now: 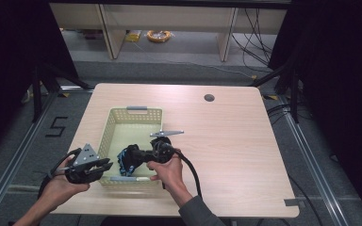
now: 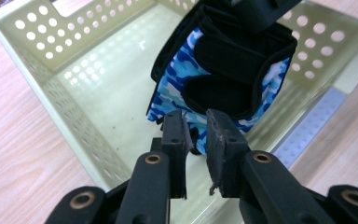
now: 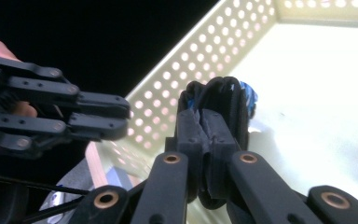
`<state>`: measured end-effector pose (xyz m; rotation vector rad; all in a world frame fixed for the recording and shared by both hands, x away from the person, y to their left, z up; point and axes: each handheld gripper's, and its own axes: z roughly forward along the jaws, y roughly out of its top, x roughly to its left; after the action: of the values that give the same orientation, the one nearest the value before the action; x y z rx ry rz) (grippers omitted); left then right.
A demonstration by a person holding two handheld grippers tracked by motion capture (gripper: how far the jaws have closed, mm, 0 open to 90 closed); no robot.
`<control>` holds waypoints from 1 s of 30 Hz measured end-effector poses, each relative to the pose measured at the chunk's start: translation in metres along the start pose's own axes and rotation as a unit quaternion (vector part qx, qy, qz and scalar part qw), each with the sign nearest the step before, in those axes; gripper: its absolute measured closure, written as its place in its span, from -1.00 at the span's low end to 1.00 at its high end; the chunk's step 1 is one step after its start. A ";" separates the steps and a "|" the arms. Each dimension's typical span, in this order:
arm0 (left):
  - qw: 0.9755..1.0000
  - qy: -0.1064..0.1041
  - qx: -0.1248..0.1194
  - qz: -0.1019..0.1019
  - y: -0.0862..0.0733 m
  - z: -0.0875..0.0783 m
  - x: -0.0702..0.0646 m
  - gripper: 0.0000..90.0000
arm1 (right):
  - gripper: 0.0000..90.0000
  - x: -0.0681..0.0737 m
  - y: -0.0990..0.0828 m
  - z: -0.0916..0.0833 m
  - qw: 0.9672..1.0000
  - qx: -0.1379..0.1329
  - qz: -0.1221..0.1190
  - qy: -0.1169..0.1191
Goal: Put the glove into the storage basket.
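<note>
Pinching blue camo glove [image 2: 223, 70] above basket [image 1: 104, 136], right claw [image 3: 205, 133], left claw [image 2: 196, 140] beside

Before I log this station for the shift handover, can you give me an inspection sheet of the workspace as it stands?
Surface: light wood table, round grommet hole at the far side.
Job's things: pale green perforated basket; blue camouflage glove with black straps held over its near end.
Clutter: nothing seen.
Grippers: right tool shut on the glove; left tool beside the basket's near left corner, jaws slightly apart, holding nothing.
Cables: black cable trails from the right tool.
Surroundings: shelving, floor cables and a yellow coil beyond the table.
</note>
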<state>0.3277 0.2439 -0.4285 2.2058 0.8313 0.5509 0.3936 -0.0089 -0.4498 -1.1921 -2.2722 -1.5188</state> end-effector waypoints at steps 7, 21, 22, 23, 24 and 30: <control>1.000 -0.004 -0.001 0.000 0.001 0.002 -0.003 0.68 | 0.95 -0.006 -0.009 -0.007 0.999 0.019 -0.005 -0.026; 1.000 -0.014 -0.006 -0.007 0.000 0.001 -0.010 0.51 | 0.94 -0.002 -0.015 -0.004 0.995 0.068 -0.040 -0.066; 1.000 -0.014 -0.005 -0.003 0.000 0.001 -0.009 0.49 | 0.94 -0.002 -0.015 -0.005 0.994 0.069 -0.041 -0.068; 1.000 -0.010 -0.006 -0.018 -0.001 0.001 -0.011 0.47 | 0.94 -0.002 -0.015 -0.005 0.994 0.072 -0.043 -0.071; 1.000 -0.009 -0.005 -0.013 0.000 0.001 -0.011 0.47 | 0.93 -0.003 -0.015 -0.005 0.993 0.073 -0.052 -0.075; 1.000 -0.022 -0.001 -0.017 0.000 0.002 -0.013 0.39 | 0.92 -0.002 -0.018 -0.008 0.993 0.083 -0.051 -0.072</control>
<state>0.3197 0.2341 -0.4315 2.1894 0.8427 0.4852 0.3804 -0.0198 -0.4598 -1.1912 -2.5315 -1.2808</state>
